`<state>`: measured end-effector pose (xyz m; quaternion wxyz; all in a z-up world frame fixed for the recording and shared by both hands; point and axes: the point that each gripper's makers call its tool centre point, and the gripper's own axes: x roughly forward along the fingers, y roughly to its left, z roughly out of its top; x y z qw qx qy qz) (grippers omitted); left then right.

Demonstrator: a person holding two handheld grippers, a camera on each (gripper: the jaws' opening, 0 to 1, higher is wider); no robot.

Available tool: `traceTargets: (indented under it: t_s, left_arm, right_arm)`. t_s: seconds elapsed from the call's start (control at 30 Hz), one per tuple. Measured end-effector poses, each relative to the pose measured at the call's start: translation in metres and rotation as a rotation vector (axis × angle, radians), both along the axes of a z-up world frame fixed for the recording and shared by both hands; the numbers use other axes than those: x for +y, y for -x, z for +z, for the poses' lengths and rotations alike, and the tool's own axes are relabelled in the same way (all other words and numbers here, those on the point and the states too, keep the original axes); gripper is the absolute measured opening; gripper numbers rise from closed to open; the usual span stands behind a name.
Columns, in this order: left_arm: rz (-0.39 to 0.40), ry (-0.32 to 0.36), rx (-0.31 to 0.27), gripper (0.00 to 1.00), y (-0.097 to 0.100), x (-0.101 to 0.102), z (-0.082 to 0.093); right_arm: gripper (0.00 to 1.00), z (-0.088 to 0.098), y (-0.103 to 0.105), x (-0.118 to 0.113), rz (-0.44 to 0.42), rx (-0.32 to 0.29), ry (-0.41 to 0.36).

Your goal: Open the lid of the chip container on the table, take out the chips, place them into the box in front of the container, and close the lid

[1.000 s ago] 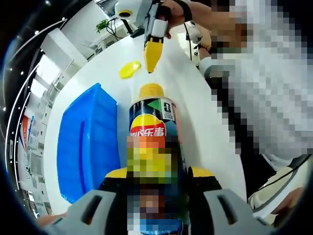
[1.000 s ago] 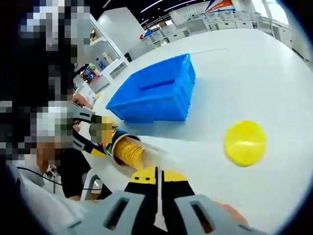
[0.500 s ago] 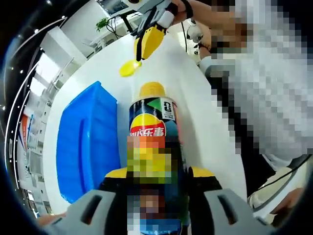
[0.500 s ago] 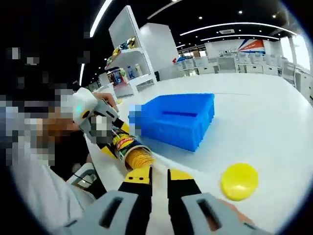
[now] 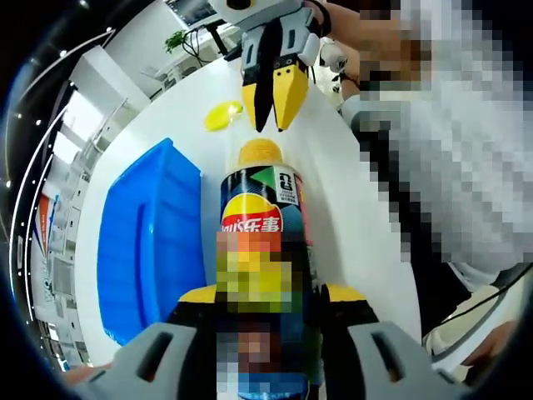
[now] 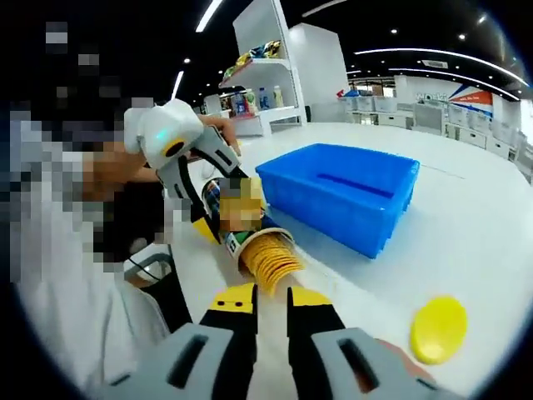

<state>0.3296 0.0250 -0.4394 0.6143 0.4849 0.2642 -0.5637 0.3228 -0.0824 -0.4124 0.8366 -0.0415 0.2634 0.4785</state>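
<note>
Flanking the open can [image 5: 261,208]: bin [image 5: 148,242], lid [image 6: 439,330].

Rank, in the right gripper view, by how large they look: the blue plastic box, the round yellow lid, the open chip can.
1. Blue plastic box, clearly largest.
2. Open chip can, partly hidden by the left gripper.
3. Round yellow lid, smallest, though it lies nearest the camera.

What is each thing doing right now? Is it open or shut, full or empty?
Chip can: lid off, lying tilted, clamped in the left gripper.
Chips: stacked, poking out of the can's mouth.
Yellow lid: off, lying flat on the table.
Blue box: open top, no chips visible inside.
Left gripper: shut on the can.
Right gripper: open, jaws in front of the chips.
</note>
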Motion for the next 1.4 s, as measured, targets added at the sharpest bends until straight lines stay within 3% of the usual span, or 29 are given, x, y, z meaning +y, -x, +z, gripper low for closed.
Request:
traceTargets:
  t_s: [0.23, 0.33, 1.2, 1.4]
  left_arm:
    - [-0.001, 0.004, 0.001, 0.46, 0.0004, -0.0001, 0.0]
    - [0.0, 0.01, 0.003, 0.46, 0.0005, -0.0003, -0.0001]
    - [-0.001, 0.013, -0.004, 0.47, -0.0015, -0.0009, -0.0013]
    - [-0.001, 0.012, -0.005, 0.47, -0.0019, -0.0007, -0.0015]
  right_arm:
    - [0.13, -0.0021, -0.0029, 0.0042, 0.012, 0.026, -0.02]
    - [0.07, -0.004, -0.0028, 0.0047, 0.01, 0.035, -0.018]
    - [0.04, -0.0045, -0.0027, 0.0049, 0.047, 0.0, -0.048]
    - [0.07, -0.0039, 0.0003, 0.0066, 0.058, 0.021, -0.072]
